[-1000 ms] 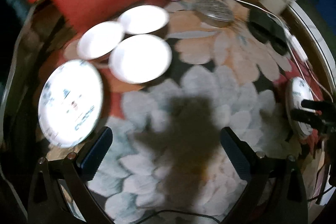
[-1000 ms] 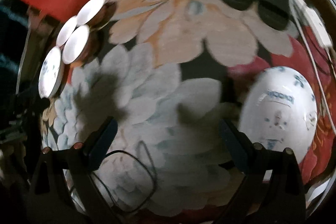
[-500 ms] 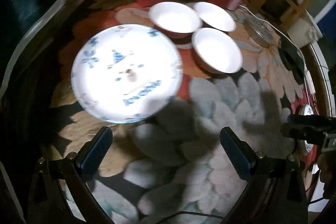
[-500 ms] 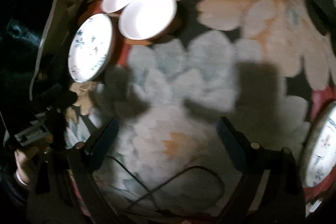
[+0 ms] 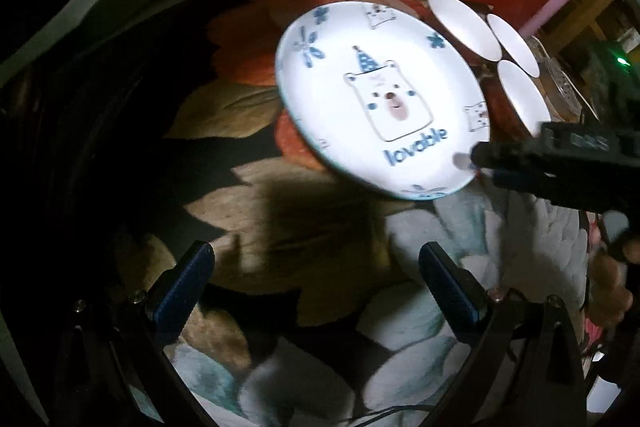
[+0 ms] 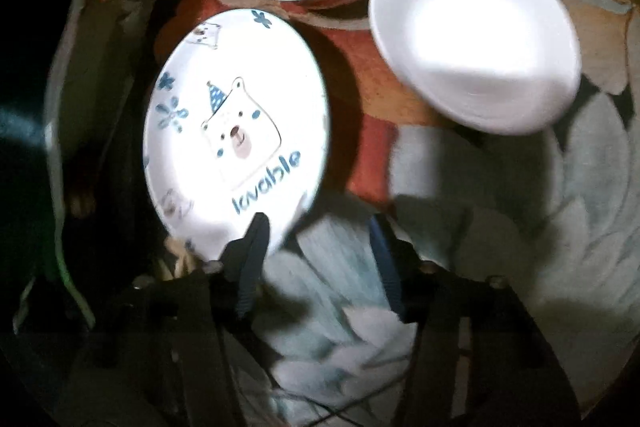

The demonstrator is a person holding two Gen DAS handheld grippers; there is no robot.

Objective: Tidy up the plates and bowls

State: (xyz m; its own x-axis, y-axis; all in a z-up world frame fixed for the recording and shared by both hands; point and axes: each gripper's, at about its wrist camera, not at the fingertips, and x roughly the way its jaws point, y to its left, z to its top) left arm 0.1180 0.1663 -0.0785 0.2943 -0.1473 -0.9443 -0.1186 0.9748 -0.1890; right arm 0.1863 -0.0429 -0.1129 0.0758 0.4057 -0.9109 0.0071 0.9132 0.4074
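The flowered tabletop [image 5: 328,251] carries everything, and both of your views are now much closer to its corner with the dishes than a second ago, when the plate was only at the edge of each view. The bear plate [image 5: 384,99] lies flat on the tabletop, just beside the three white bowls [image 6: 476,35], which stand close together behind it.

Your right tool [image 6: 316,263] has come across to this plate. Its jaws are closing at this moment: one finger [image 6: 252,251] is over the near rim of the plate, by the word "lovable", and the other is over the cloth beside it. The rim is between them, but I cannot see the pads pressing on it yet. I judge that the grasp on the plate is starting, probably to bring it to the second plate, which is not in view now.

Your left tool [image 5: 316,291] hovers before the plate with its jaws wide apart and nothing between them.
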